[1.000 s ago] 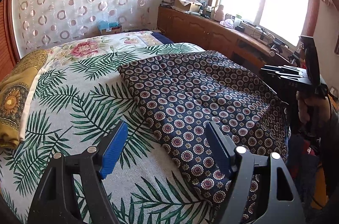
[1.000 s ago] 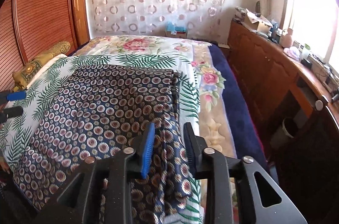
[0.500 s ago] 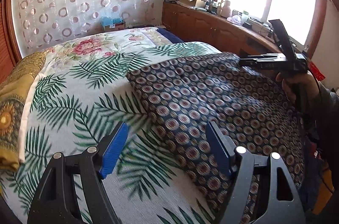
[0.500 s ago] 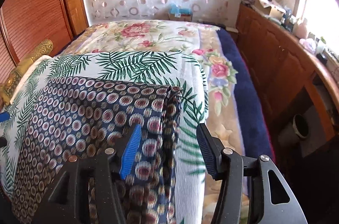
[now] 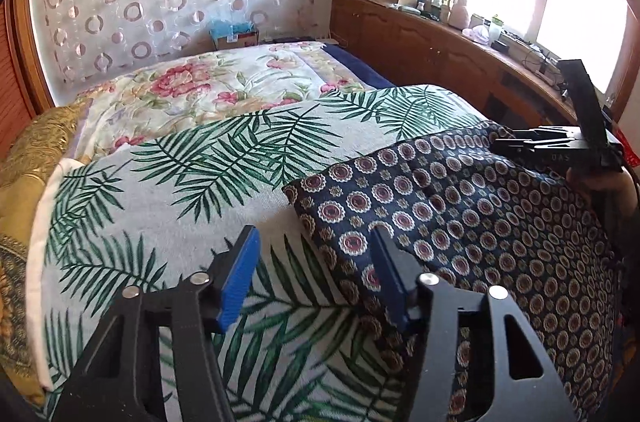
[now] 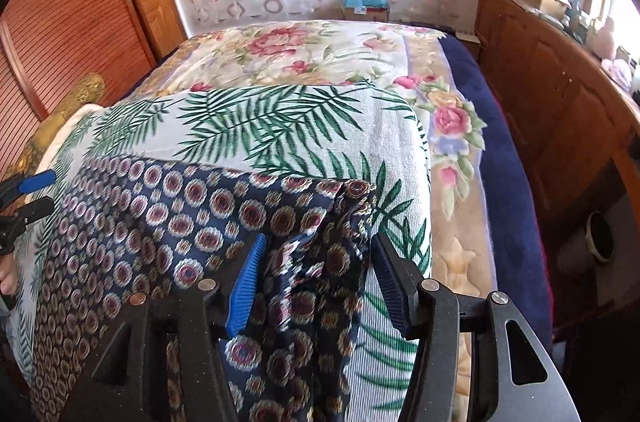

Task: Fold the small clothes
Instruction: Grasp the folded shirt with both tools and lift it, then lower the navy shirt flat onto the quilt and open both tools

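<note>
Left wrist view: one left gripper [image 5: 314,282] with two blue pads, jaws apart and closing, straddling the left edge of one navy medallion-print garment [image 5: 480,222] on one palm-leaf sheet [image 5: 180,182]; right wrist view: one right gripper [image 6: 316,286], jaws parted, garment's bunched right corner [image 6: 320,262] between them, not pressed.
</note>
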Demonstrator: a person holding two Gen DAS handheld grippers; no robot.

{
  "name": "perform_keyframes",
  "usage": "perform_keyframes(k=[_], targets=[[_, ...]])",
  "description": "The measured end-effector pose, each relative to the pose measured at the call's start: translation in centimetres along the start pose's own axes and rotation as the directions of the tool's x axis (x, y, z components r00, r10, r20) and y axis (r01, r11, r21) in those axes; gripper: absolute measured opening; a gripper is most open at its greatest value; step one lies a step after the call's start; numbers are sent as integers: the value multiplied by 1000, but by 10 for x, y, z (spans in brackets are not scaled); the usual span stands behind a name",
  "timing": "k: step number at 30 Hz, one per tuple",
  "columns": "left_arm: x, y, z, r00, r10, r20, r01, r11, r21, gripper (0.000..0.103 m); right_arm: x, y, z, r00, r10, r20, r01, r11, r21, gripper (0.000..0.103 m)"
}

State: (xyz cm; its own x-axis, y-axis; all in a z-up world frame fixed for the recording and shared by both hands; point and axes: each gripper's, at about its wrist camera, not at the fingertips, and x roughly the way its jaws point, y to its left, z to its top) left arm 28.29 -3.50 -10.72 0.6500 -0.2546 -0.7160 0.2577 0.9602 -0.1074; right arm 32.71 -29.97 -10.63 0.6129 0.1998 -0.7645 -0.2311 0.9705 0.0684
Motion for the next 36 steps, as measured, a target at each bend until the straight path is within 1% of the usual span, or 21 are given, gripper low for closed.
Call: perform_keyframes(k=[4, 6, 7, 9, 10, 11, 12, 14, 15, 17, 19, 22, 24, 25, 27, 28, 29, 31, 33, 35, 36], targets=[[20, 3, 7, 999, -27, -40, 25, 999, -45, 52, 3, 4, 1, 1000, -2, 15, 2, 1000, 3, 56], [29, 4, 8, 995, -81, -64, 78, 995, -58, 49, 1, 10, -3, 1000, 3, 21, -2, 1000, -12, 51], [29, 3, 8, 995, -84, -53, 81, 995, -57, 48, 0, 11, -5, 1000, 12, 22, -12, 1000, -17, 46], [30, 3, 9, 994, -90, -56, 86, 994, -73, 36, -2, 14, -6, 1000, 18, 18, -18, 999, -30, 33], [29, 2, 9, 994, -98, -57, 93, 992, -80, 32, -3, 15, -7, 1000, 8, 20, -7, 999, -45, 23], [29, 2, 9, 992, -107, -60, 102, 991, -87, 15, -4, 18, -8, 1000, -2, 25, 3, 998, -58, 15], [30, 1, 10, 991, -115, -65, 109, 990, -89, 7, -7, 21, -9, 1000, 4, 30, -2, 998, -65, 13], [25, -2, 10, 990, -127, -69, 120, 989, -88, 3, -16, 27, -11, 998, -3, 57, 7, 998, -70, 9], [20, -4, 11, 989, -130, -66, 125, 989, -78, 3, -23, 29, -13, 992, 90, 91, -76, 986, -148, 8], [-5, -10, 13, 992, -128, -23, 127, 991, -43, 3, -45, 39, -16, 987, 88, 133, -63, 981, -182, 7], [-36, -15, 16, 990, -135, 31, 136, 990, -23, 3, -76, 49, -20, 975, 102, 198, -58, 974, -217, 7], [-94, -22, 21, 980, -155, 125, 157, 988, -4, 3, -132, 64, -25, 946, 127, 299, -50, 966, -253, 7], [-138, -27, 22, 967, -157, 201, 157, 987, 15, 3, -172, 72, -29, 916, 145, 374, -46, 964, -261, 7], [-166, -30, 21, 956, -157, 250, 158, 987, 18, 3, -191, 75, -31, 900, 151, 409, -42, 964, -263, 7], [-202, -32, 19, 938, -157, 309, 157, 987, 25, 3, -233, 86, -37, 854, 154, 496, -17, 963, -270, 7], [-226, -34, 17, 923, -149, 354, 147, 989, 33, 3, -254, 93, -40, 829, 177, 531, -25, 960, -280, 7], [-246, -35, 15, 906, -168, 388, 162, 986, 48, 3, -269, 99, -42, 811, 193, 553, -31, 957, -290, 7], [-274, -38, 17, 887, -162, 433, 143, 987, 76, 3, -299, 113, -49, 774, 214, 596, -18, 948, -317, 7], [-302, -42, 15, 863, -157, 480, 122, 987, 104, 3, -318, 123, -53, 756, 231, 612, -18, 943, -333, 6], [-323, -45, 15, 854, -140, 501, 89, 988, 125, 2, -333, 131, -57, 742, 243, 625, -15, 937, -348, 6], [-330, -46, 15, 849, -131, 511, 72, 988, 134, 2, -335, 133, -60, 742, 242, 625, -7, 936, -353, 6]])
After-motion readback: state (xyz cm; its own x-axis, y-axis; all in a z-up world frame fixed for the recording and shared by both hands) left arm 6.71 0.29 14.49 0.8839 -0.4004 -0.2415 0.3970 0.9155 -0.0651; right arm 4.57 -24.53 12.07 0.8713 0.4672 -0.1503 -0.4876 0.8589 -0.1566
